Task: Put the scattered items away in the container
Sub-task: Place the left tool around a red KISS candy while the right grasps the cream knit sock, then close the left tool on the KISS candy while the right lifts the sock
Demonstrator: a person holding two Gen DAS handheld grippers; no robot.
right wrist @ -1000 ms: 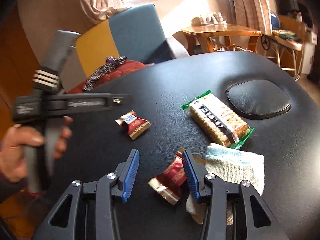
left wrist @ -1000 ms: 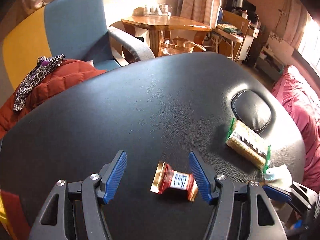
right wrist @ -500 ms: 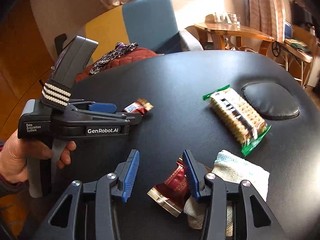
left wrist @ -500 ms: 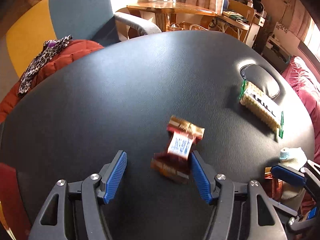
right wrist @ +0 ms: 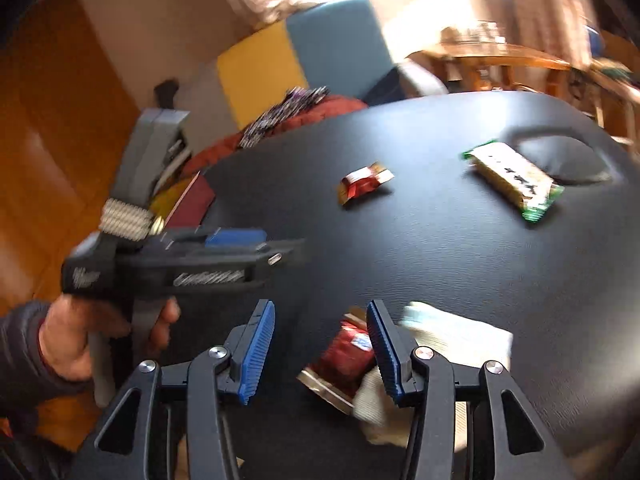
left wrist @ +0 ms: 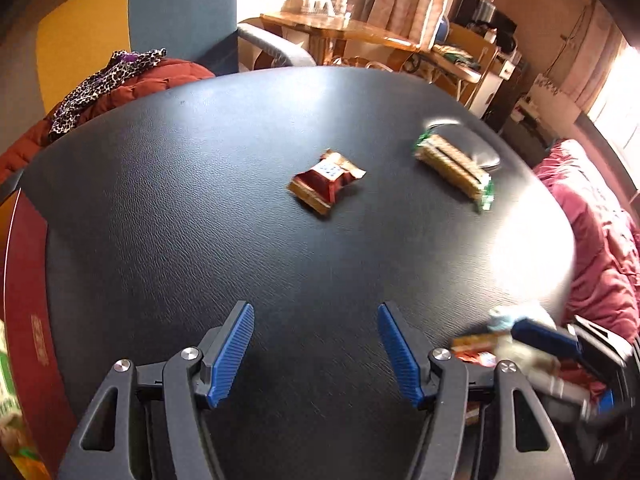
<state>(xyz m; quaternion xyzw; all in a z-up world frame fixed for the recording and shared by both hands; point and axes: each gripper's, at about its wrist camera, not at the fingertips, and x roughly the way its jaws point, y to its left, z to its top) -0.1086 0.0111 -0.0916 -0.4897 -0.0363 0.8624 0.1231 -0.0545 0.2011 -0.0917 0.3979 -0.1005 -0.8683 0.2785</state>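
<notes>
A red-and-gold candy [left wrist: 325, 184] lies mid-table, also in the right wrist view [right wrist: 365, 182]. A green-ended cracker pack [left wrist: 454, 168] lies beyond it to the right [right wrist: 516, 178]. My left gripper [left wrist: 316, 354] is open and empty, well back from the candy; in the right wrist view it [right wrist: 240, 240] hovers at the left. My right gripper [right wrist: 320, 350] is open, its jaws around a second red candy [right wrist: 346, 356] that lies partly on a white knitted pouch [right wrist: 448, 340].
The black padded table [left wrist: 200, 220] has a round face cushion [right wrist: 560, 156] at its far end. A red box [left wrist: 24, 320] stands at the left edge. A blue armchair [left wrist: 184, 8], red jacket [left wrist: 120, 96] and pink bedding [left wrist: 600, 232] surround the table.
My left gripper has pulled back from the red-and-gold candy, which now lies free farther ahead on the table. The right gripper stays over the second candy and pouch.
</notes>
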